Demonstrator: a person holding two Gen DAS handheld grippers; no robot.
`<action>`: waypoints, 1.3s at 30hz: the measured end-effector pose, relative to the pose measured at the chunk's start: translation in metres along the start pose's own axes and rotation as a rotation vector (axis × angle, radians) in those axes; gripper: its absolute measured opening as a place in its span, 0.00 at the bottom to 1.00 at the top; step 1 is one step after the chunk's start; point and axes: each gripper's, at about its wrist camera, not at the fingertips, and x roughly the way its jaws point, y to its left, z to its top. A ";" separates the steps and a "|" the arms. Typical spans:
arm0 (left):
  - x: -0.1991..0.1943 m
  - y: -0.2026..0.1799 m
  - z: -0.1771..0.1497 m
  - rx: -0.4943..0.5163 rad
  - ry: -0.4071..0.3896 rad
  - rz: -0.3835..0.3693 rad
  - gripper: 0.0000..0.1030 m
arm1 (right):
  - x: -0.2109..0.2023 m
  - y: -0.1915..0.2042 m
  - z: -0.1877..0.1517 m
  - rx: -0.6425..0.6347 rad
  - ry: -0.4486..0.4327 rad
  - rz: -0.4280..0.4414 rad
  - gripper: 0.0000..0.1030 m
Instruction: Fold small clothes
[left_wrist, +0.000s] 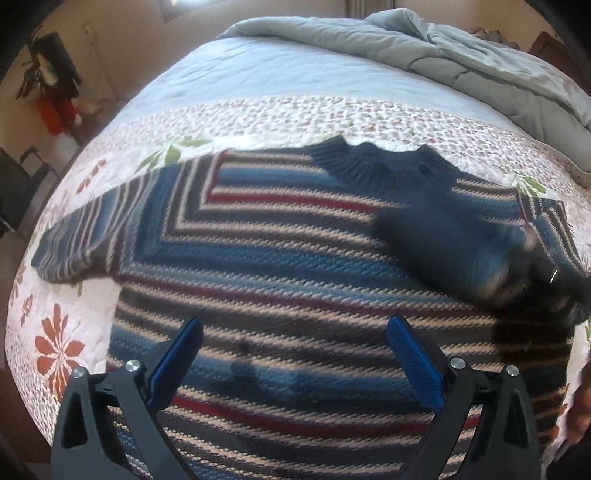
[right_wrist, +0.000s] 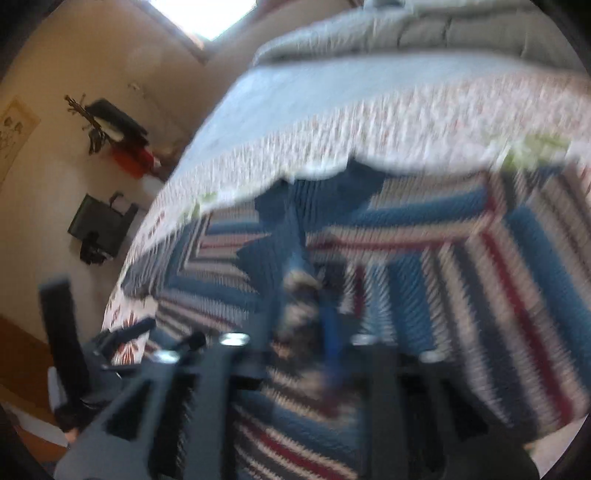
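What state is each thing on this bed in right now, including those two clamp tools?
Striped sweater: spread flat on the quilt, collar at the far side, one sleeve lying out to the side.
Floral quilt: laid flat under the sweater.
Grey comforter: rumpled at the far end.
Left gripper: open, empty, above the sweater.
Right gripper: blurred; state unclear.

Right hand-held gripper (right_wrist: 306, 295) smeared by blur, grip unreadable, striped sweater (left_wrist: 295, 258) cut off below

A blurred right gripper (right_wrist: 295, 291) hangs over a striped sweater (right_wrist: 461, 277) spread on a floral quilt (right_wrist: 332, 140), its blue fingers (right_wrist: 330, 332) slightly parted, with striped knit showing between them.
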 end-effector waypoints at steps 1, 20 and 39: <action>0.000 0.001 -0.002 -0.003 0.005 -0.003 0.97 | 0.000 0.001 -0.008 0.006 0.001 -0.003 0.44; 0.007 -0.052 -0.024 -0.122 0.100 -0.170 0.97 | -0.092 -0.046 -0.095 0.182 -0.233 -0.059 0.53; 0.023 -0.060 -0.016 -0.159 0.136 -0.148 0.29 | -0.069 -0.040 -0.098 0.128 -0.142 -0.214 0.54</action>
